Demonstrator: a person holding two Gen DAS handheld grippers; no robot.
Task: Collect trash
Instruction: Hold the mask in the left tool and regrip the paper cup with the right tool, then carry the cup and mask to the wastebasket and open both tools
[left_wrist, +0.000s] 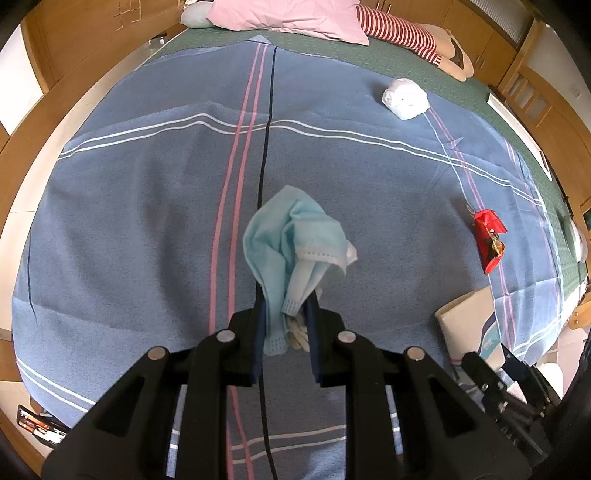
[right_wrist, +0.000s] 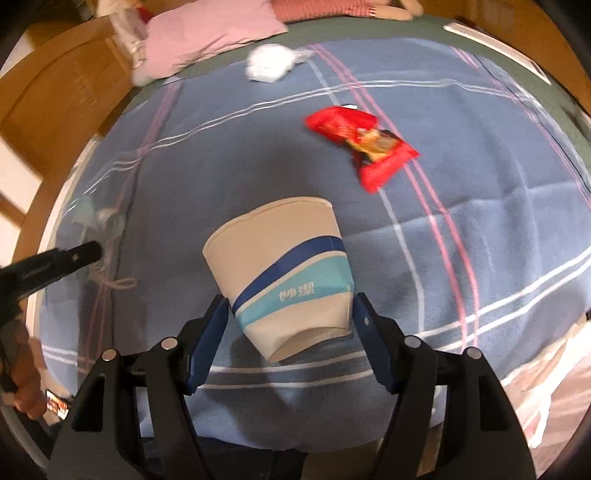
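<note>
One crumpled light-blue face mask (left_wrist: 295, 236) pinched in left hand-held gripper (left_wrist: 286, 325); one beige paper cup with blue bands (right_wrist: 284, 273) clamped in right hand-held gripper (right_wrist: 288, 317), rim tilted away; one red snack wrapper (right_wrist: 364, 142), one white plastic wad (right_wrist: 267, 62) on bed

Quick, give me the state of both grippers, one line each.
Left gripper: shut on the blue face mask, above the blanket.
Right gripper: shut on the paper cup, gripped near its base.

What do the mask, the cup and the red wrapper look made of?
Mask: soft nonwoven fabric, matte, pleated, stitched edges. Cup: paper, likely coated; matte printed wall, rolled base rim. Red wrapper: thin plastic film, glossy and crinkled, probably foil-lined.
</note>
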